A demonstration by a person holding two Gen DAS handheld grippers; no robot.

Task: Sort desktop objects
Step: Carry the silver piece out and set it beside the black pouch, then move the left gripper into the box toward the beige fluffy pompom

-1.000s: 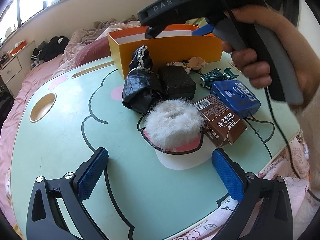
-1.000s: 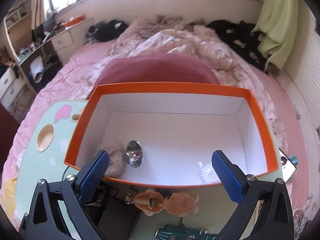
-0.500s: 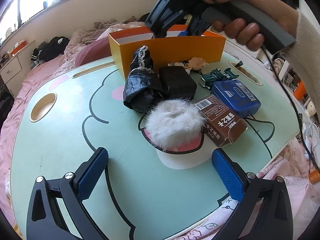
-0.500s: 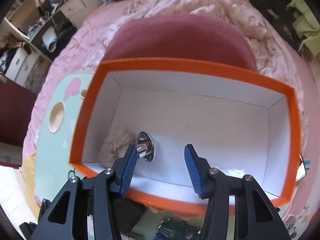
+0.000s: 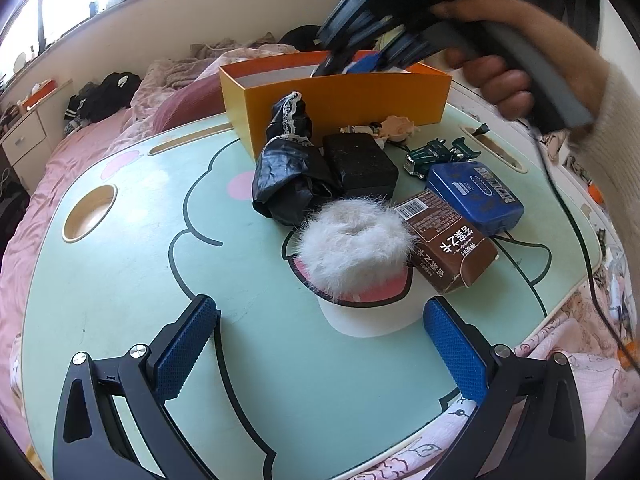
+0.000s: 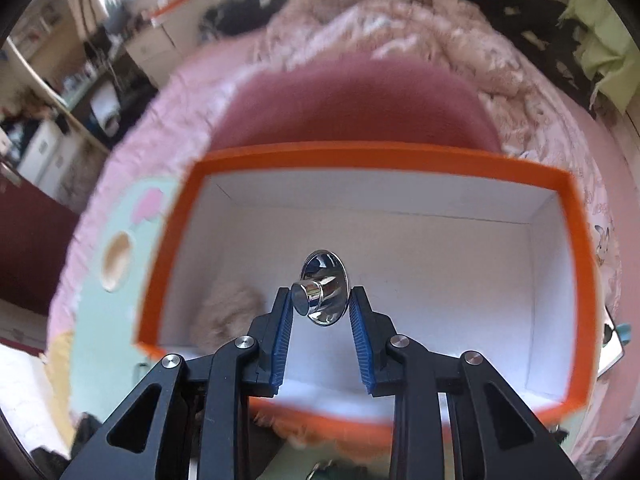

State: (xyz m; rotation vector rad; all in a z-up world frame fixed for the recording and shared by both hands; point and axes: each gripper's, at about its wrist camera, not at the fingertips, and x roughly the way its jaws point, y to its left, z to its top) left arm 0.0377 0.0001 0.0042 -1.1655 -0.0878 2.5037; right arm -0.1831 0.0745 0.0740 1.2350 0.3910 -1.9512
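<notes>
A chrome knob [image 6: 322,294] with a round flange sits between the blue pads of my right gripper [image 6: 320,300], whose jaws are closing and touch it on both sides. It hangs inside the orange box [image 6: 380,154], above the white floor, sharp against a blurred background. A beige fluffy thing [image 6: 228,312] lies in the box's left corner. In the left wrist view the right gripper [image 5: 352,60] dips into the orange box [image 5: 340,96], held by a person's hand [image 5: 504,84]. My left gripper [image 5: 316,344] stands open and empty over the table, short of a white fluffy scrunchie [image 5: 352,244].
On the mint cartoon table [image 5: 120,280] lie a black bag [image 5: 288,184], a black block [image 5: 360,160], a brown carton [image 5: 448,244], a blue tin [image 5: 474,196], a green toy car [image 5: 440,152] and a small figurine [image 5: 396,128]. A pink bed surrounds the table.
My right gripper's jaws went from wide apart to narrow, around the chrome knob, and the gripper tipped downward into the box. The left gripper and the table objects kept still.
</notes>
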